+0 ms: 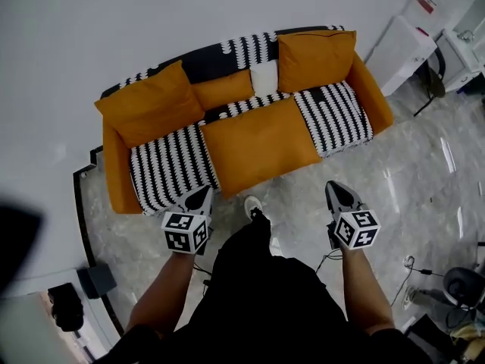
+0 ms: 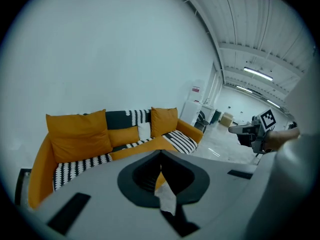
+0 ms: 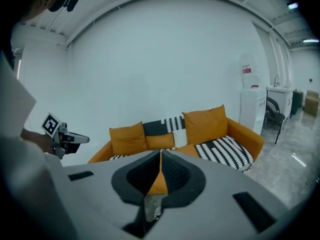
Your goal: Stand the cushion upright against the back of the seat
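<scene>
An orange sofa [image 1: 117, 169] with black-and-white striped covers stands against the white wall. A big orange cushion [image 1: 151, 101] leans on its back at the left and another [image 1: 314, 58] at the right. Between them sit a smaller orange cushion [image 1: 222, 89] and a small white one [image 1: 264, 78]. My left gripper [image 1: 203, 193] hangs shut and empty at the sofa's front edge, by the left striped seat. Over the floor in front of the right seat, my right gripper [image 1: 336, 186] is also shut and empty. Both gripper views face the sofa [image 2: 75, 134] [image 3: 200, 126] over closed jaws.
White cabinets [image 1: 402, 48] stand right of the sofa. A black box [image 1: 97, 280] sits on the floor at lower left, cables [image 1: 413, 268] at lower right. My foot [image 1: 254, 205] is close to the middle seat [image 1: 258, 146]. The floor is grey marble.
</scene>
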Demonstrator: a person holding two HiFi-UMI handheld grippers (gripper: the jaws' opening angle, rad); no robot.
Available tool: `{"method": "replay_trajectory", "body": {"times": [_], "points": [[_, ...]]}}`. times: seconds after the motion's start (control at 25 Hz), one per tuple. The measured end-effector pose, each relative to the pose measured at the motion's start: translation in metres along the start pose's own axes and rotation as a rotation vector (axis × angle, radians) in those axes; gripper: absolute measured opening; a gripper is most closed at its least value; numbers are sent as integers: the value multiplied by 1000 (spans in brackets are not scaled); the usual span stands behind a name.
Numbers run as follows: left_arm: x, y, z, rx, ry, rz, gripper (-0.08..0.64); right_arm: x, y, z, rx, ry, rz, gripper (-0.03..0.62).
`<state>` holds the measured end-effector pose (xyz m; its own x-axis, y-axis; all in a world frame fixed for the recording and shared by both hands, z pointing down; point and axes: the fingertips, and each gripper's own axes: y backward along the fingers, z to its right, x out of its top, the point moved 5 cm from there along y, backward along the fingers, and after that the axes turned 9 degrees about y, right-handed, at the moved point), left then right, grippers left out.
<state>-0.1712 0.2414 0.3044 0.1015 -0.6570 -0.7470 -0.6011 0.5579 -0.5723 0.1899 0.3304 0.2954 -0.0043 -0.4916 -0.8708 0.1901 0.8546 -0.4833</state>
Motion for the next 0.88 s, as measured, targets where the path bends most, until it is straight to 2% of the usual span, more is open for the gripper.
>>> {"method": "replay_trajectory", "body": {"times": [0.16,0.36,0.6,0.72,0.88], "points": [[26,-37,8,-35,-21,21,17,5,-24,36,-12,51,-59,40],[57,-86,-6,-20,13,21,16,24,-55,81,-24,103,-127,40],[101,-120,-17,-3,-9,50,17,51,-98,127,-27,170,-168,40],[99,-126,-21,36,13,36,17,45,-124,145,-18,169,-199,40],[69,-124,-28,116,60,8,17,17,-149,161,22,172,-271,41]]}}
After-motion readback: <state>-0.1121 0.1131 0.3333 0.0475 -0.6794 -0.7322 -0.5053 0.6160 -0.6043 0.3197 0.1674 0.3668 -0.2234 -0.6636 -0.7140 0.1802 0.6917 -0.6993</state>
